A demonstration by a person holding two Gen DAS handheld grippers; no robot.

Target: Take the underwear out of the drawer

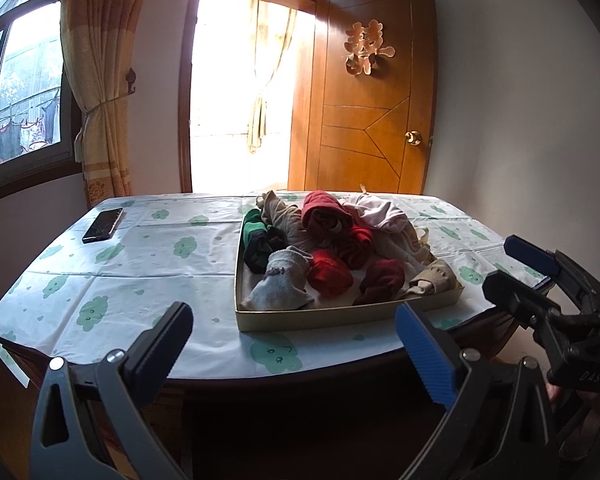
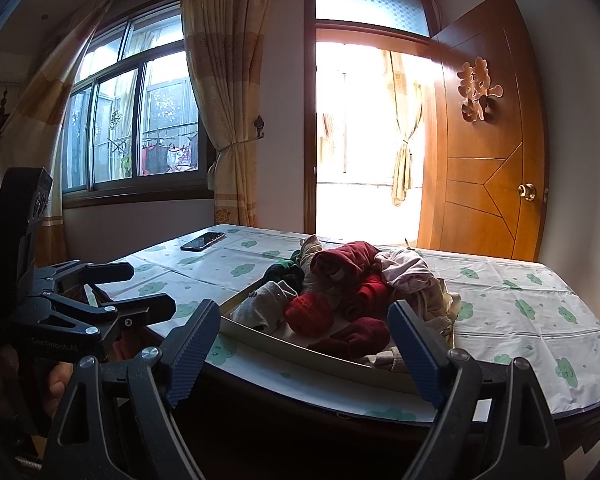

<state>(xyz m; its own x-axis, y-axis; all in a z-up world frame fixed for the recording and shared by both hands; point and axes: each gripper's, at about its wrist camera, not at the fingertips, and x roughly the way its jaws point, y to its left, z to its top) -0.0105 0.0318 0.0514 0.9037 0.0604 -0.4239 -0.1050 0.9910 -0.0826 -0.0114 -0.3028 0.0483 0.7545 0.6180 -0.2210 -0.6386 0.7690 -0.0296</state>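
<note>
The left gripper (image 1: 296, 334) is held wide apart, with nothing between its two fingers. It is seen at the near edge of the table (image 1: 100, 280), just in front of the drawer (image 1: 340, 316). The right gripper (image 2: 304, 338) is also held wide apart and nothing is gripped by it. Its fingers are seen on either side of the near corner of the drawer, but the drawer is not touched by them. In the right wrist view the left gripper is seen at the left side, and a bit of a hand (image 2: 58, 384) is seen under it. The drawer is a flat, pale box that is set on the table, near the front edge. The underwear (image 1: 332, 276) is piled inside the drawer, along with other small clothes. A bright red bundle is placed in the middle, a grey one (image 1: 280, 284) is beside it on the left, and a dark red one (image 1: 380, 280) is on the right. Green, beige and pink pieces are heaped behind them. The table is covered by a white cloth with green cloud shapes. A dark phone (image 1: 102, 225) is laid on the far left of the table, well apart from the drawer. Behind the table an open wooden door (image 1: 368, 92), a bright doorway, a curtain (image 1: 100, 80) and a window (image 1: 20, 92) are seen.
</note>
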